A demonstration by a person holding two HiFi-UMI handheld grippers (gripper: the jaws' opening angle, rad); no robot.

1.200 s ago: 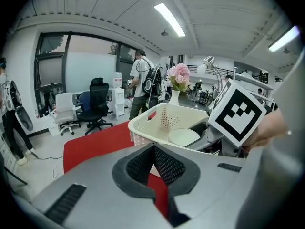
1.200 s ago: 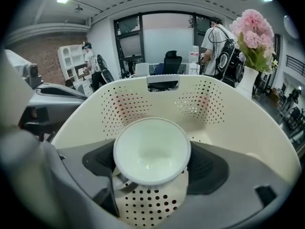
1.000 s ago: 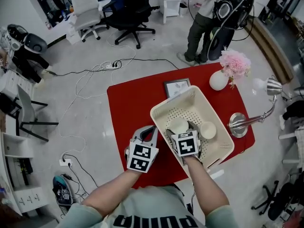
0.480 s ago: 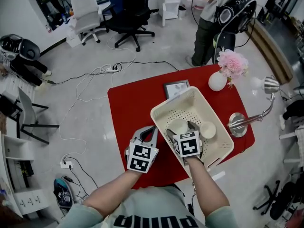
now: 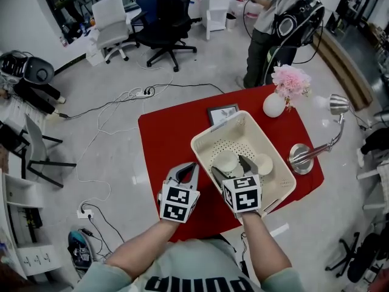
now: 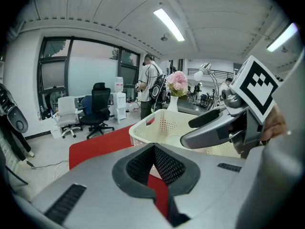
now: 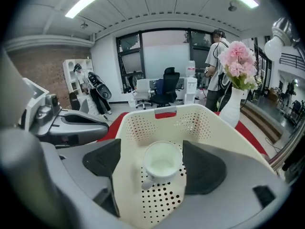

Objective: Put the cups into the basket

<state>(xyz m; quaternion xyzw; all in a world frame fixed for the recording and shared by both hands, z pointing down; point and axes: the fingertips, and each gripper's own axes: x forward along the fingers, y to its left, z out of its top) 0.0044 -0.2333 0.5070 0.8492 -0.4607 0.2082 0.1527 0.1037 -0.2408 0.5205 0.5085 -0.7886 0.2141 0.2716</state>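
Observation:
A cream perforated basket [image 5: 203, 145] stands on the red table [image 5: 164, 139]. Two white cups stand upright inside it: one [image 5: 226, 161] near its middle, the other [image 5: 263, 163] to the right. My right gripper [image 5: 228, 169] reaches over the basket's near rim and is open. In the right gripper view the near cup [image 7: 162, 160] stands on the basket floor [image 7: 164, 199] between the jaws, with a gap on each side. My left gripper [image 5: 192, 168] hovers over the table left of the basket, shut and empty; its pads [image 6: 164, 165] meet.
A white vase of pink flowers [image 5: 275, 105], a small picture frame [image 5: 221, 114] and a silver desk lamp [image 5: 302, 158] share the table behind and right of the basket. A person [image 5: 267, 29] stands beyond the table. Office chairs and cables lie on the floor.
My right gripper has drawn back a little toward me, its jaws apart; the cup stays in the basket. The left gripper has hardly moved.

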